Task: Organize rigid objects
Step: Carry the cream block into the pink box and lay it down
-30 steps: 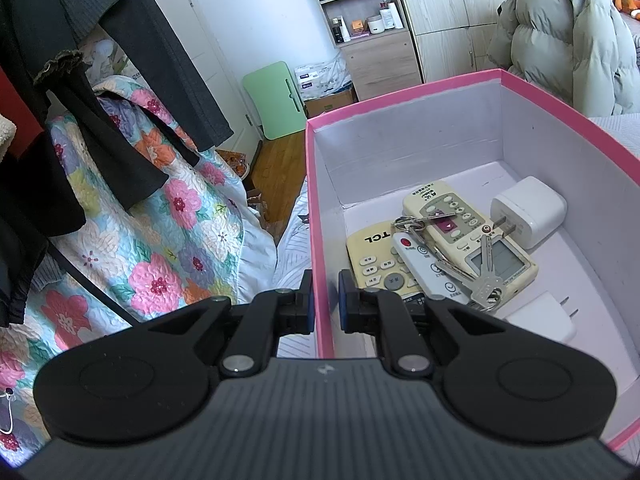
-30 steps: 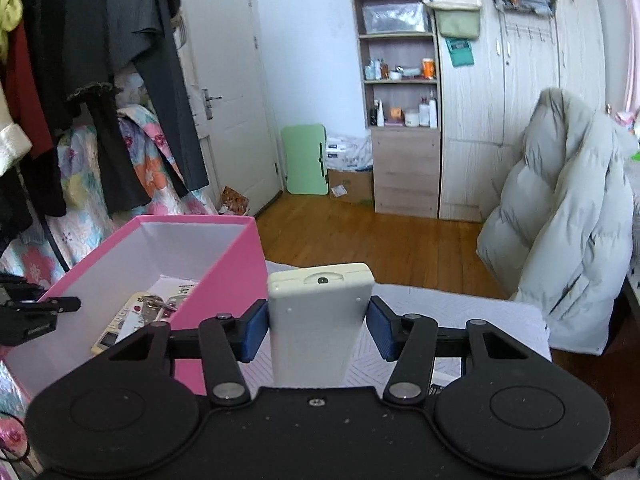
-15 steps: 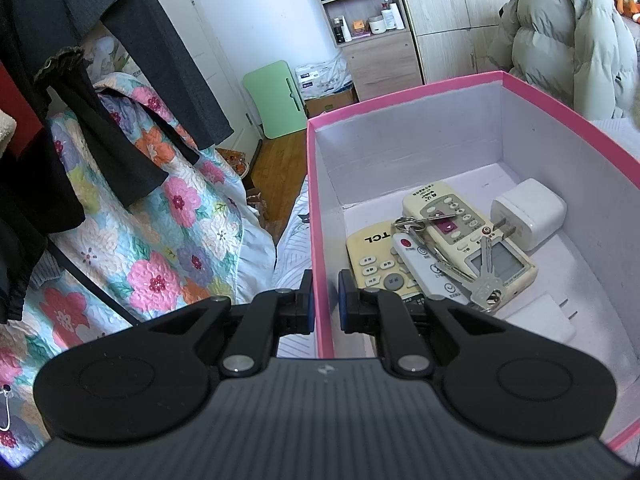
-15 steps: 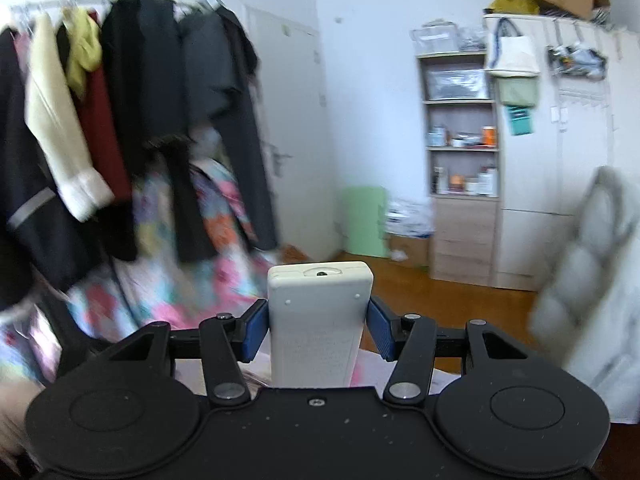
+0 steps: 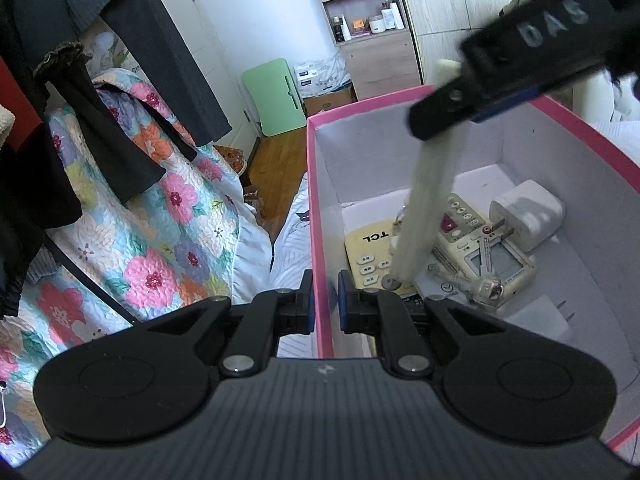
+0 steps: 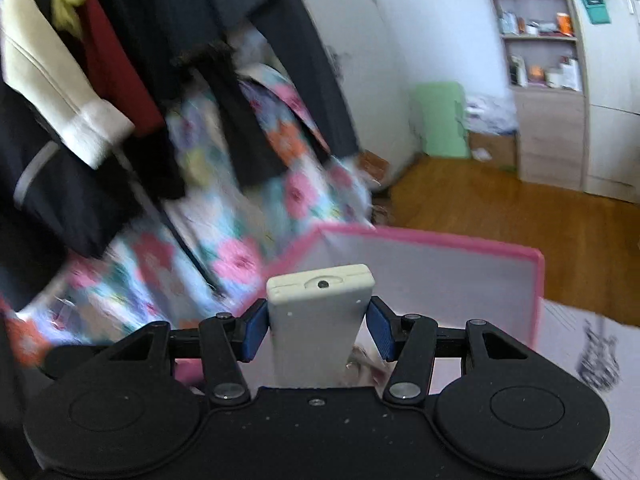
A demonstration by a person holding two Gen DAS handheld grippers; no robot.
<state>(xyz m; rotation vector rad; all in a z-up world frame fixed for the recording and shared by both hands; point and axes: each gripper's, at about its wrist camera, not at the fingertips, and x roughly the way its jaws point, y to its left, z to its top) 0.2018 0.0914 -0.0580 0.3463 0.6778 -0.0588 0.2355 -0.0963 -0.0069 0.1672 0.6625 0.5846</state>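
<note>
The pink box (image 5: 320,216) looked like matt card with a pale paper lining, the charger (image 5: 528,214) glossy white plastic, the keys (image 5: 482,280) shiny metal.

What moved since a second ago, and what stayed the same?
The right gripper carried its cream remote across to the pink box; in the left wrist view it now reaches in over the remotes and white charger lying inside. Nothing was let go. The left gripper stayed clamped on the box's wall, and the box's contents did not shift.
</note>
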